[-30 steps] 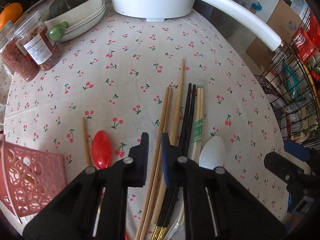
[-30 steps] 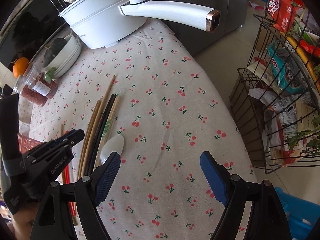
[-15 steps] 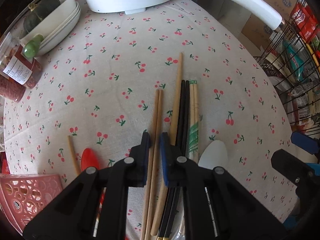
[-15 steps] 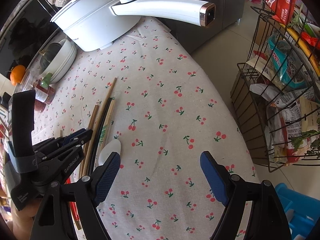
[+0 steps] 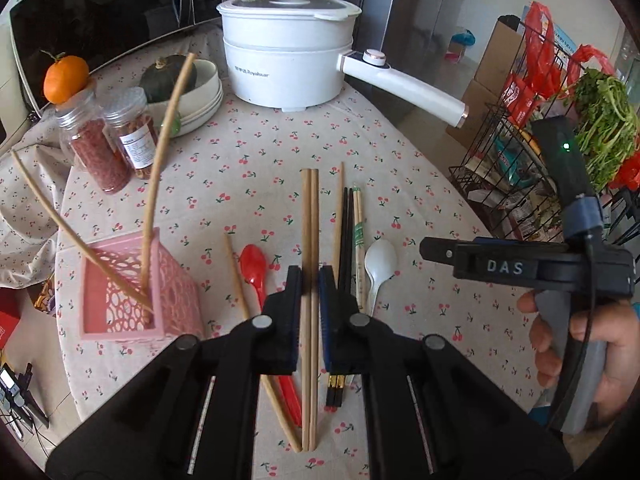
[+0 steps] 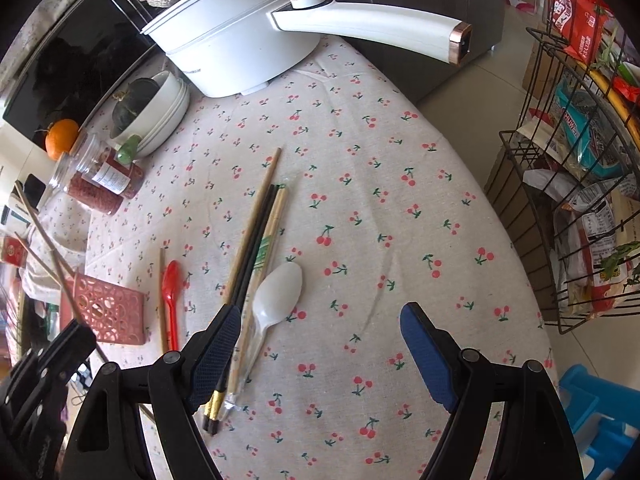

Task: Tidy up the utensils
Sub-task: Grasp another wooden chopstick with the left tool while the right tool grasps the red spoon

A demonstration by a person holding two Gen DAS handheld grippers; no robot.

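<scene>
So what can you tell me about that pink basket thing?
The pink basket is a small square box that looks like plastic, with walls punched full of round holes and an open top. It stands upright on the cherry-print tablecloth, left of the red spoon. Two long wooden chopsticks stand in it already, leaning out over its rim. Neither gripper touches it.

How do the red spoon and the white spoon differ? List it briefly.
Colour: the red spoon is bright red, the white spoon pale and glossy.
Size: the white spoon's bowl looks broader than the red spoon's.
Neighbours: the red spoon lies beside a single wooden chopstick, the white spoon against the wrapped chopsticks.
Both lie flat on the cherry tablecloth, untouched.
</scene>
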